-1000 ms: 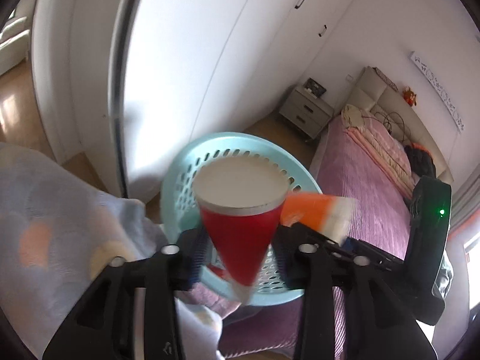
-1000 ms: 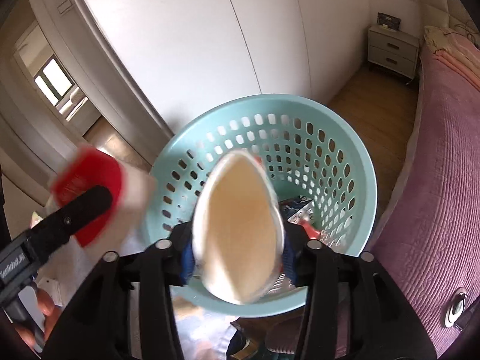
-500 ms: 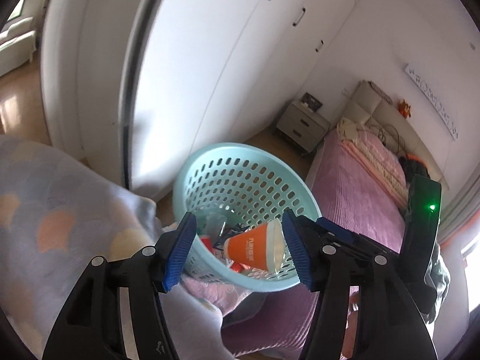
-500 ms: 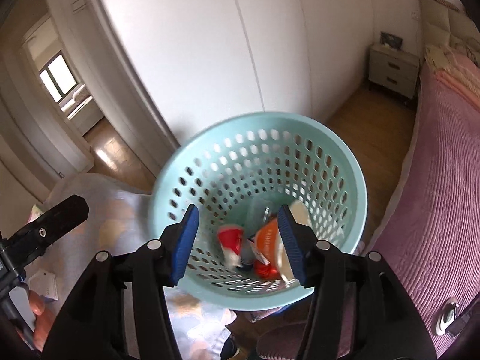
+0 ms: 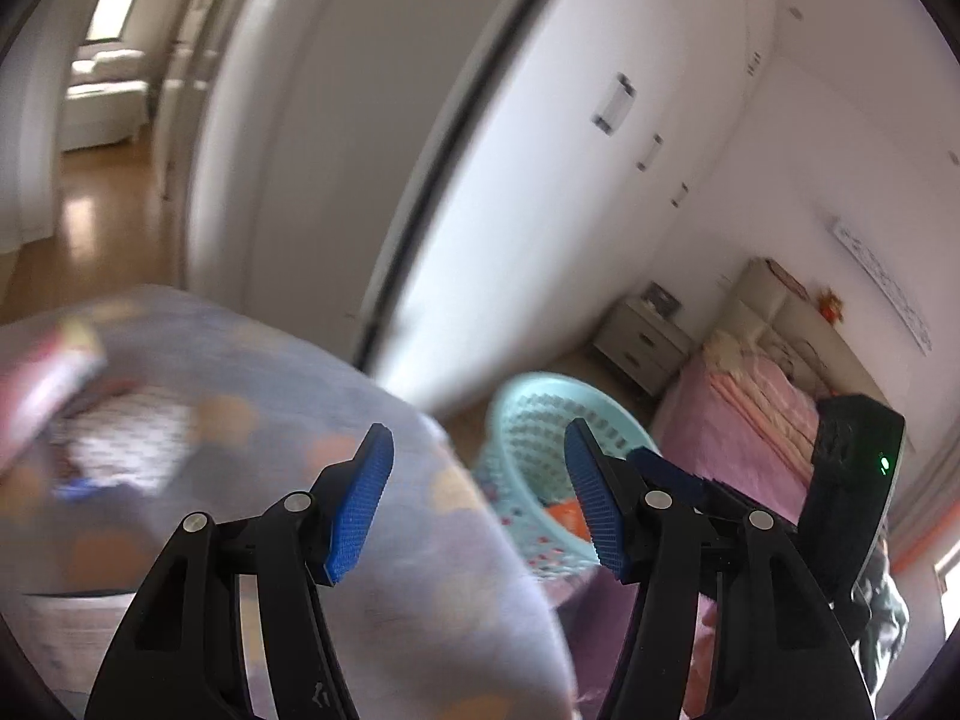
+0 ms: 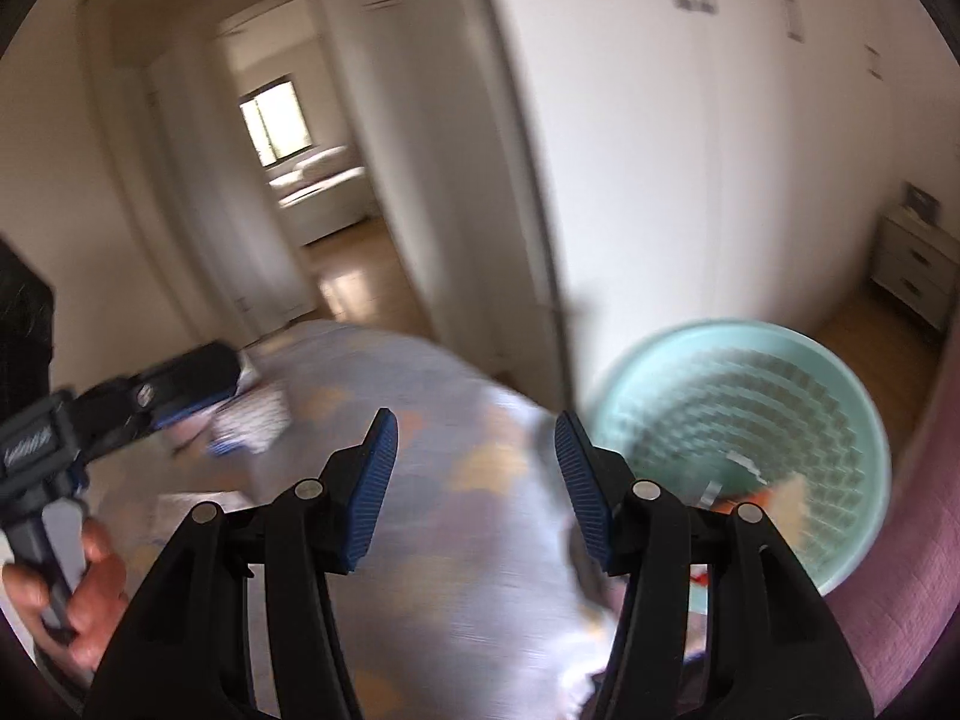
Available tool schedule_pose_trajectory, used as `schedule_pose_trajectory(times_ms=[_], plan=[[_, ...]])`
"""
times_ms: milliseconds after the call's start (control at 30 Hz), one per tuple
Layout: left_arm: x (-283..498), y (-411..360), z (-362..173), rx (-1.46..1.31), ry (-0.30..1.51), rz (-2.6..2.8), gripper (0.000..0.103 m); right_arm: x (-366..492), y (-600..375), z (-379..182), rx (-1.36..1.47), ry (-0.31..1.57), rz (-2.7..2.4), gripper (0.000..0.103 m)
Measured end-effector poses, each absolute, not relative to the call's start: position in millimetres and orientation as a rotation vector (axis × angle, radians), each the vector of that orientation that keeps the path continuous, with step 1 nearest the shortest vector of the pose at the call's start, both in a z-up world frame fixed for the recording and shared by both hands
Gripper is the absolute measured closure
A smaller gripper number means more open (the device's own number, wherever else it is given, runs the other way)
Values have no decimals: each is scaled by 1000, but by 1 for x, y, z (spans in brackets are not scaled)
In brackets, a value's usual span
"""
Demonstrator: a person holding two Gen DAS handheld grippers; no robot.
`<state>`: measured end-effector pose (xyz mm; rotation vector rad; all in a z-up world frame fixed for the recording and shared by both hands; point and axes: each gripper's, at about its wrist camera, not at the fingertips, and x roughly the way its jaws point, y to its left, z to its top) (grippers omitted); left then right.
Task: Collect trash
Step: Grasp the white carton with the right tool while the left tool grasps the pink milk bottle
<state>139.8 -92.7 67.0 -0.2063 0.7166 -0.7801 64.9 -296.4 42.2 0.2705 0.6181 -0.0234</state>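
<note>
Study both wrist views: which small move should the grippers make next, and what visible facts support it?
Probably carry the left gripper on toward the blurred litter on the patterned blanket and close on one piece. Both it and the right gripper are open and empty, while an orange cup already lies in the teal basket.
</note>
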Motion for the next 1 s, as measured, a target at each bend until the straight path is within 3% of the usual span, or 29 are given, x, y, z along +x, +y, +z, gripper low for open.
schedule_pose_trajectory(times_ms=[300,567,1000], plan=[[164,22,69,-258,695,-552,45,105,-195,32,159,672,210,52],[204,99,40,-273,796,-366,45,148,-133,2,123,787,384,52],[258,122,11,-229,860,-336,36,160,-85,-30,27,898,499,48]])
